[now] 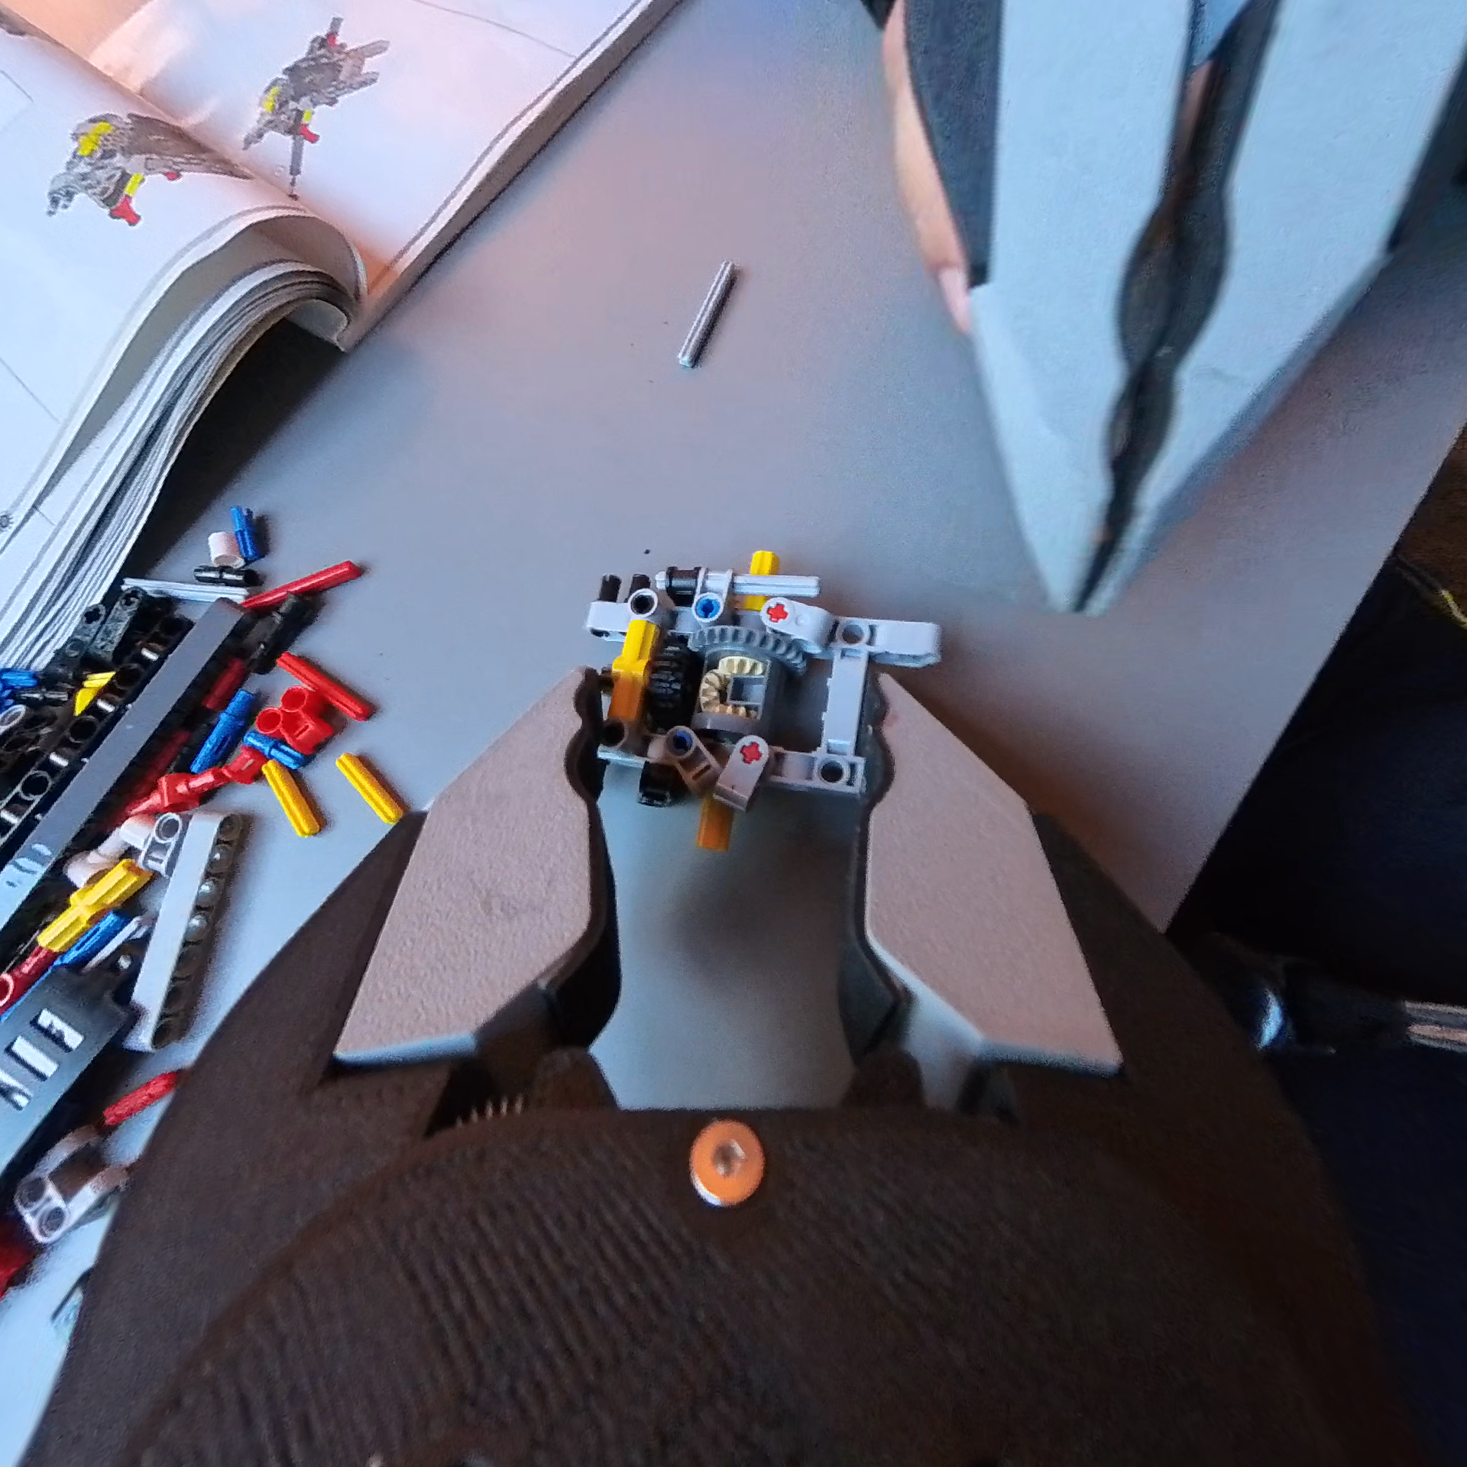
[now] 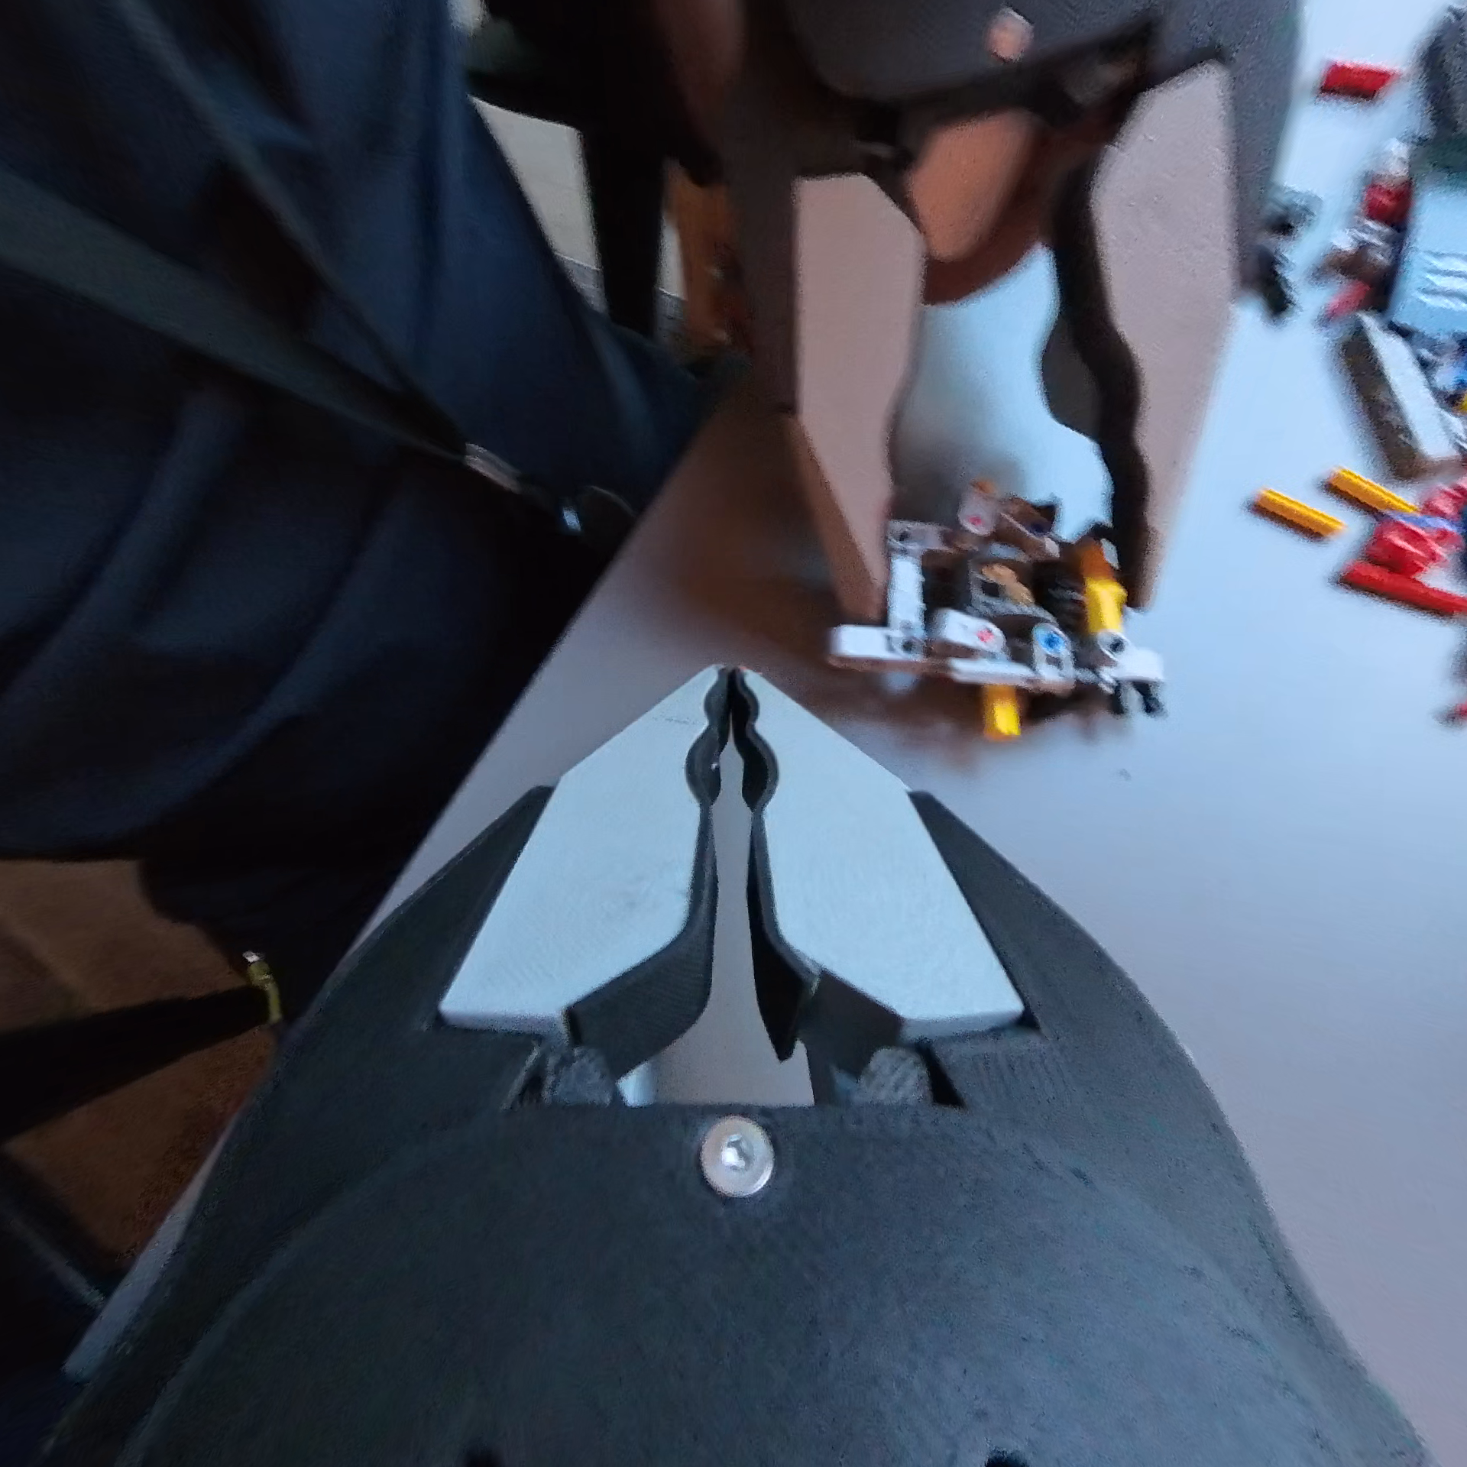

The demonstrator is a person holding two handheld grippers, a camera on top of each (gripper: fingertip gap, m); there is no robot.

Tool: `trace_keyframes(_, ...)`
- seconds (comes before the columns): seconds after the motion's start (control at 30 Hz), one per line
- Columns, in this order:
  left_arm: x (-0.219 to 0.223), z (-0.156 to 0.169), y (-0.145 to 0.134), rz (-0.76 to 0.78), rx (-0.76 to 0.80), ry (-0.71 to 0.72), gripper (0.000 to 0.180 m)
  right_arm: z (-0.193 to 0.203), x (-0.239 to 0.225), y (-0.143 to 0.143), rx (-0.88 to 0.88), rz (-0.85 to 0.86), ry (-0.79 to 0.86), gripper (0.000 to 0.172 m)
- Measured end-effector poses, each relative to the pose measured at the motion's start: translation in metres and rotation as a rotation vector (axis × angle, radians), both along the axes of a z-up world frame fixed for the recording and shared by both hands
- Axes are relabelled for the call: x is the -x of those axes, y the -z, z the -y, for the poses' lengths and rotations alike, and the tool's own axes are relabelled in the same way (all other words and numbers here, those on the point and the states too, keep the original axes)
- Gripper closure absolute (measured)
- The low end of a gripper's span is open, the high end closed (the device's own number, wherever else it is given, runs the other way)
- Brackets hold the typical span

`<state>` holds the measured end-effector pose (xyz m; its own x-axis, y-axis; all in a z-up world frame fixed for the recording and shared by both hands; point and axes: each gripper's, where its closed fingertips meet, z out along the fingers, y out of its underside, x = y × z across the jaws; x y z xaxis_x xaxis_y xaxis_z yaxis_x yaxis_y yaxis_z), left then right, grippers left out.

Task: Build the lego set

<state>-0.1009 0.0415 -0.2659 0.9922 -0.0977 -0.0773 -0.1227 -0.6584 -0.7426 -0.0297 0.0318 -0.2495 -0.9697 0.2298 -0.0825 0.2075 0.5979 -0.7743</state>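
Observation:
A small assembly of grey beams, gears and yellow, blue and red pins rests on the grey table. My left gripper is closed on it, with one pad against its left side and one against its grey right frame. The right wrist view shows the same grasp, with the left gripper straddling the assembly. My right gripper is shut with its tips together and nothing between them, near the table's edge just short of the assembly. It also shows in the left wrist view, hanging above and to the right of the assembly.
An open instruction booklet lies at the far left. A loose grey axle lies beyond the assembly. A pile of red, yellow, blue and black pieces lies to the left. A dark bag sits past the table edge.

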Motion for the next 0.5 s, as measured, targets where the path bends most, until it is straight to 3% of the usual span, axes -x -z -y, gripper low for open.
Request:
trace_keyframes(0.1,-0.002,0.0,0.0,-0.011,0.001,0.039,0.117,0.012,-0.021,-0.016,0.132,0.084,-0.128,0.172)
trace_keyframes(0.23,-0.003,0.001,0.0,-0.012,0.004,0.074,0.117,0.01,-0.022,-0.027,0.211,0.144,-0.145,0.172)
trace_keyframes(0.37,-0.009,0.002,0.001,-0.009,0.01,0.109,0.117,-0.002,0.025,-0.02,0.124,-0.019,0.099,0.172)
trace_keyframes(0.5,-0.01,0.0,0.0,0.015,0.008,0.093,0.117,-0.001,0.033,-0.008,-0.031,-0.168,0.144,0.172)
